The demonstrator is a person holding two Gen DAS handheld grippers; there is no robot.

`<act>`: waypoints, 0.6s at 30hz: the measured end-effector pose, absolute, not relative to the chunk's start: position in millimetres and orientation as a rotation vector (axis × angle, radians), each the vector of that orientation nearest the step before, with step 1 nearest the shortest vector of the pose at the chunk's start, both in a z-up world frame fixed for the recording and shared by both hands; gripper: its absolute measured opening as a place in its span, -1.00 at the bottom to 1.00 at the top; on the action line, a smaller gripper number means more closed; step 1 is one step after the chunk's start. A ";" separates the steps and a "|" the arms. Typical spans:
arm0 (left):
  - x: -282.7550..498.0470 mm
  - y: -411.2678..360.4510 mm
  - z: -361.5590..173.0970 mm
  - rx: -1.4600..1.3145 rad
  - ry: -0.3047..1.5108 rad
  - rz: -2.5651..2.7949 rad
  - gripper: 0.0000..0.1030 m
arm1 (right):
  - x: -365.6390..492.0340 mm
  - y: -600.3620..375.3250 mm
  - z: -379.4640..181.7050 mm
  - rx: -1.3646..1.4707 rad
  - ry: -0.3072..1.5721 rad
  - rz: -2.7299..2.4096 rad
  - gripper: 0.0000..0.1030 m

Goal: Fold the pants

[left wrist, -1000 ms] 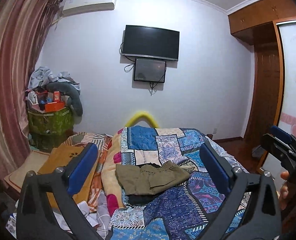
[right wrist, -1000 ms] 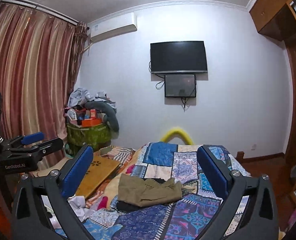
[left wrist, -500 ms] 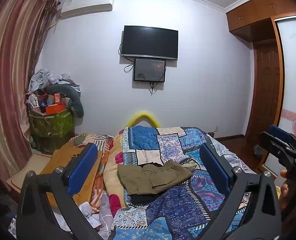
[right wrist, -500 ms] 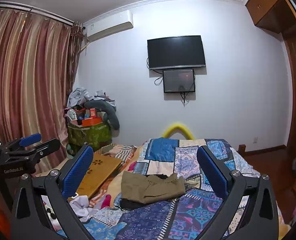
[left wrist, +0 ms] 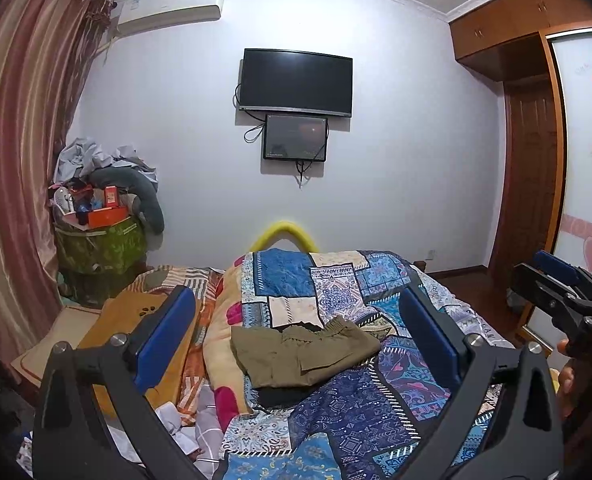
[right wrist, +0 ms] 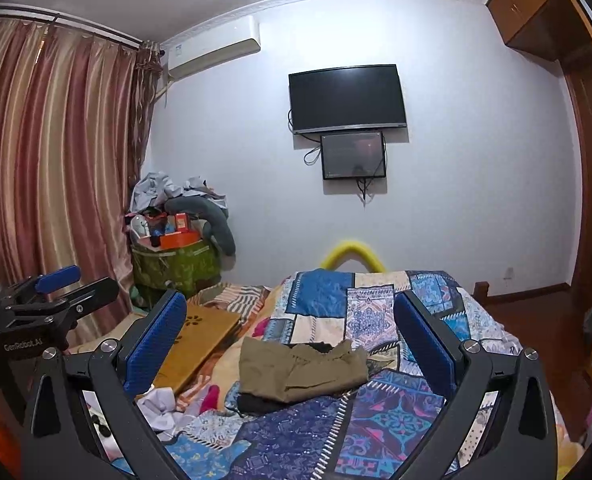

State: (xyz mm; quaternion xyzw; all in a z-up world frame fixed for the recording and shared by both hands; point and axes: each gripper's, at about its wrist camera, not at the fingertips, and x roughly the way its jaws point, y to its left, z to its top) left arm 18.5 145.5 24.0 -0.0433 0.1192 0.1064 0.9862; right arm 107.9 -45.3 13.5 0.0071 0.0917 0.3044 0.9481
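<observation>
Olive-brown pants lie folded in a compact bundle on the patchwork quilt, on top of a dark garment. They also show in the right wrist view. My left gripper is open and empty, held back from the bed and above the pants. My right gripper is open and empty, likewise well short of the pants. The right gripper shows at the right edge of the left wrist view; the left gripper shows at the left edge of the right wrist view.
A wooden lap desk lies on the bed's left side beside crumpled white cloth. A cluttered green basket stands by the curtain. A TV hangs on the far wall. A wooden wardrobe is at right.
Both grippers have tilted upward and drawn back slightly, so the bed and pants sit lower in the views. The jaws stayed open. The pants have not moved.
</observation>
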 end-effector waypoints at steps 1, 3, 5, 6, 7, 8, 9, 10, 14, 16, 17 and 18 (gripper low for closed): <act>19.0 145.8 23.8 -0.088 0.241 0.212 1.00 | 108.0 -45.0 12.9 0.015 0.188 0.619 1.00; 20.3 146.3 23.8 -0.087 0.243 0.210 1.00 | 107.6 -45.6 13.2 0.015 0.190 0.617 1.00; 20.3 146.2 24.0 -0.088 0.243 0.208 1.00 | 107.7 -44.8 12.6 0.015 0.191 0.616 1.00; 20.6 146.8 24.2 -0.088 0.243 0.206 1.00 | 107.4 -45.1 12.9 0.015 0.193 0.614 1.00; 20.8 146.8 24.0 -0.088 0.244 0.205 1.00 | 107.7 -44.9 12.5 0.015 0.194 0.615 1.00; 20.8 147.1 23.7 -0.088 0.244 0.203 1.00 | 107.7 -45.3 12.0 0.016 0.196 0.614 1.00; 20.9 147.5 23.5 -0.089 0.244 0.201 1.00 | 107.4 -45.8 12.3 0.019 0.198 0.615 1.00; 21.2 147.6 23.1 -0.091 0.245 0.200 1.00 | 107.7 -45.7 11.8 0.020 0.201 0.614 1.00; 21.4 148.0 22.7 -0.089 0.246 0.197 1.00 | 107.9 -45.6 12.0 0.020 0.203 0.612 1.00; 20.9 148.6 22.4 -0.085 0.245 0.194 1.00 | 107.9 -45.9 12.2 0.021 0.204 0.614 1.00; 20.6 148.4 22.0 -0.083 0.245 0.192 1.00 | 108.6 -45.6 12.3 0.021 0.206 0.615 1.00; 20.6 148.2 22.1 -0.084 0.245 0.191 1.00 | 108.3 -45.6 12.8 0.020 0.207 0.614 1.00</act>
